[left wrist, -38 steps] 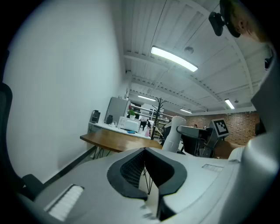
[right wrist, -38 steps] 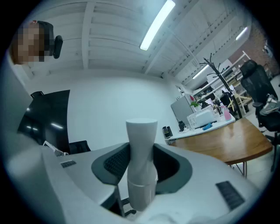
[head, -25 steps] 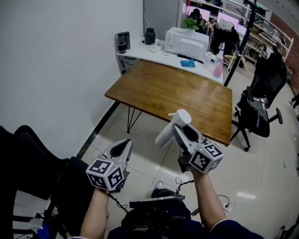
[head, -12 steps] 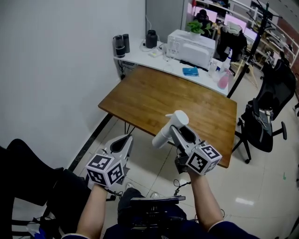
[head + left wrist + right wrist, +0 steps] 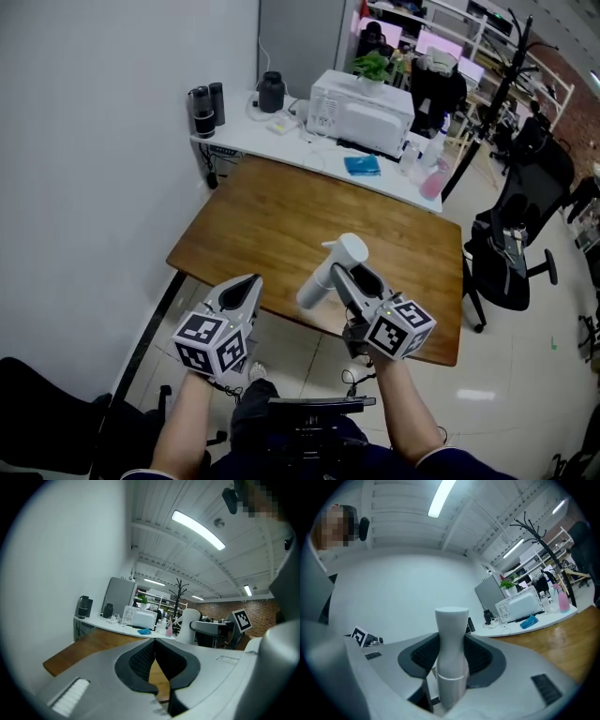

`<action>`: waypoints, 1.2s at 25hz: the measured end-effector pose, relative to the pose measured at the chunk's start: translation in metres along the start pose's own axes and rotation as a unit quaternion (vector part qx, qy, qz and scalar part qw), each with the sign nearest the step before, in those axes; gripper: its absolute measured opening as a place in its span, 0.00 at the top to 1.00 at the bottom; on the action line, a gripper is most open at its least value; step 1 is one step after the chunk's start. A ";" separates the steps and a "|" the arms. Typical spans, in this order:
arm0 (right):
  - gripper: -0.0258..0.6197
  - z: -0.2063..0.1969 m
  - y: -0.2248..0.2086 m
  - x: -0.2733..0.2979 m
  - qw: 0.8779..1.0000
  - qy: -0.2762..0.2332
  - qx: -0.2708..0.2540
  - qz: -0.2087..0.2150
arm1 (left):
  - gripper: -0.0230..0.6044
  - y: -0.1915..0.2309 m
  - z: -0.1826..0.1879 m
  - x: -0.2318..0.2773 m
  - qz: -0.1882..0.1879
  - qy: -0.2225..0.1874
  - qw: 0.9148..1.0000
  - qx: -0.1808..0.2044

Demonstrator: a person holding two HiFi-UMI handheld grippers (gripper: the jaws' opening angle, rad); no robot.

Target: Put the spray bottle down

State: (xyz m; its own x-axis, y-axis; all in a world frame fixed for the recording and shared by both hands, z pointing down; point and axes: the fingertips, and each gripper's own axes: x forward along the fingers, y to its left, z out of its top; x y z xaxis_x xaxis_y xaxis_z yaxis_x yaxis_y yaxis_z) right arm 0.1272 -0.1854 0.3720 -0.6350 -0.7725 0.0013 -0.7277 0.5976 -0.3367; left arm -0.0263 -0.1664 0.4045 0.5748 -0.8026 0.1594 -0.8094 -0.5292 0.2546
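A white spray bottle [image 5: 323, 275] is clamped between the jaws of my right gripper [image 5: 345, 272], its body lying tilted with the head toward the far side. In the right gripper view the bottle [image 5: 451, 653] stands between both black pads, which press on its sides. The bottle hangs in the air above the near edge of a wooden table [image 5: 281, 211]. My left gripper [image 5: 247, 287] is level beside it to the left, jaws shut together with nothing between them, as the left gripper view [image 5: 153, 645] confirms.
Behind the wooden table runs a white desk [image 5: 281, 131] with a microwave [image 5: 361, 98], a black kettle [image 5: 271, 92], a blue cloth [image 5: 362, 165] and a pink bottle [image 5: 432, 181]. A black office chair [image 5: 506, 253] stands to the right. A white wall lies at the left.
Both grippers and the view have moved forward toward the wooden table; the bottle now hangs over its near edge. The right grip on the bottle is unchanged.
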 end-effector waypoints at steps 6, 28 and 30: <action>0.70 0.013 -0.017 0.055 0.998 -0.012 -0.010 -0.055 | 0.95 0.055 0.014 0.044 -0.045 0.022 0.999 -0.005; 0.70 -0.024 -0.118 0.148 0.989 0.041 -0.056 -0.134 | 0.95 0.115 0.003 0.148 -0.091 0.084 0.992 -0.022; 0.70 -0.034 -0.128 0.156 0.988 0.045 -0.062 -0.134 | 0.95 0.116 0.000 0.152 -0.088 0.088 0.992 -0.022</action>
State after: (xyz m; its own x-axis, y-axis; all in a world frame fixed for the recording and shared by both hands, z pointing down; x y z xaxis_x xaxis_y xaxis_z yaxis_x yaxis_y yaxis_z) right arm 0.1123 -0.3754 0.4471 -0.4325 -0.8871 0.1611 -0.8950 0.4008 -0.1957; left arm -0.0331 -0.3499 0.4586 0.7214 -0.6368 0.2721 -0.6914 -0.6403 0.3346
